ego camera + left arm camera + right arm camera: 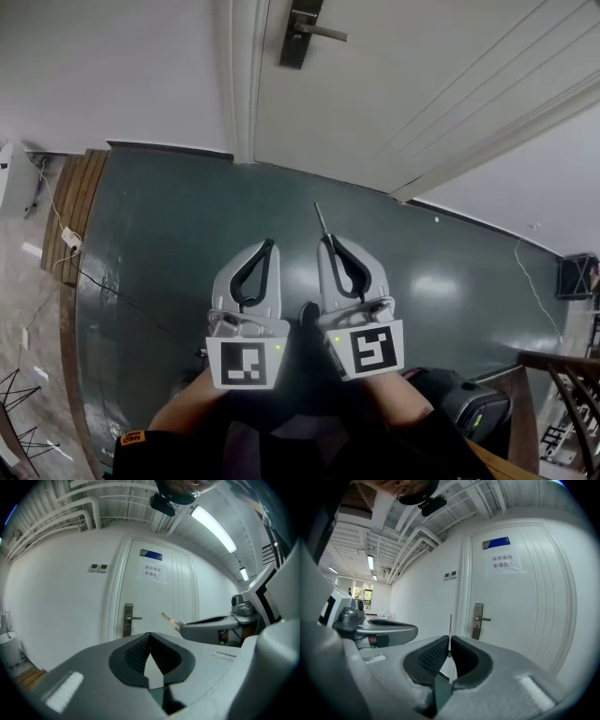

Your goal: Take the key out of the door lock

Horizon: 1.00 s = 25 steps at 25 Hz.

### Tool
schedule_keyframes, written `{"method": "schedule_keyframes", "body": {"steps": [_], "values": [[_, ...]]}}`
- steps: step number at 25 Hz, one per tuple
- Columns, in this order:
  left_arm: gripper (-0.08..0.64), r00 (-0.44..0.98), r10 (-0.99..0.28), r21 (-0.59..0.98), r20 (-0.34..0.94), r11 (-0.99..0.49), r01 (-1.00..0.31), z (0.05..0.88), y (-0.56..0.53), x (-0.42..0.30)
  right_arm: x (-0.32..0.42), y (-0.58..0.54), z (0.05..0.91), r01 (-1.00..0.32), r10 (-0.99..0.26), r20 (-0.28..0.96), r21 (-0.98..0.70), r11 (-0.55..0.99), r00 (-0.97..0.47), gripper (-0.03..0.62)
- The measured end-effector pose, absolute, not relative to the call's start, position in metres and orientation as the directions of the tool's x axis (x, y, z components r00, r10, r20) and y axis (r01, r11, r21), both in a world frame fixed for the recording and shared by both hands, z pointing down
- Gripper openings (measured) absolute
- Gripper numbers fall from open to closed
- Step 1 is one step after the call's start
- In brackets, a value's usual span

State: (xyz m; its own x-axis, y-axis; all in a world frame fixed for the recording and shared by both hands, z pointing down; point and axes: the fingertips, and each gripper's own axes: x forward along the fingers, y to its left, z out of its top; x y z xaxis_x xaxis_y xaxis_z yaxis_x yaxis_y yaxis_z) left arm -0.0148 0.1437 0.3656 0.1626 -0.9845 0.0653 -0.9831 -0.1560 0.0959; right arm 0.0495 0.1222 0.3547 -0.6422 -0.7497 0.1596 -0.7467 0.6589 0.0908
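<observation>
Head view: the right gripper (329,242) has its jaws pressed together on the key (322,217), whose thin blade sticks out past the tips toward the door (422,84). The left gripper (269,246) sits just beside it, jaws together on nothing. The lock (302,33) with its lever handle is well apart from both, up by the door frame (242,84), and no key shows in it. So the removal itself looks done, and what is left is to carry the key off or set it down. The dark floor (159,244) between the grippers and the door is open. A railing (562,394) and a black case (469,398) crowd the right rear side.

Left gripper view: the jaws meet at their tips (150,634) with only bare wall showing through the gap below them. The key (169,618) juts from the right gripper's nose (182,628) close on the right, so any sideways swing risks knocking the two grippers together. The lock plate (127,619) stands far ahead.

Right gripper view: the ribbed pads pinch the key (450,629) by its head, blade upright and free. The left gripper (412,631) lies near on the left, while the lock (478,615) and door (529,606) leave plenty of room ahead. A firm pinch matters most, since only the blade's base is clamped
</observation>
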Motion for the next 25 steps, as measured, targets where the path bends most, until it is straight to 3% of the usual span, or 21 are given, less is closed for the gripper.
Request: {"method": "schedule_keyframes", "body": {"steps": [14,25], "values": [[0.018,0.217,-0.970,0.044,0.110,-0.214,-0.976,0.366,0.125,0.086,0.150,0.114,0.360,-0.778,-0.773,0.155,0.033,0.627,-0.616,0.015],[0.018,0.191,-0.973,0.030,0.127,-0.189,-0.982,0.371,0.119,0.110,0.173,0.112,0.368,-0.754,-0.746,0.163,0.019,0.657,-0.645,0.015]]}}
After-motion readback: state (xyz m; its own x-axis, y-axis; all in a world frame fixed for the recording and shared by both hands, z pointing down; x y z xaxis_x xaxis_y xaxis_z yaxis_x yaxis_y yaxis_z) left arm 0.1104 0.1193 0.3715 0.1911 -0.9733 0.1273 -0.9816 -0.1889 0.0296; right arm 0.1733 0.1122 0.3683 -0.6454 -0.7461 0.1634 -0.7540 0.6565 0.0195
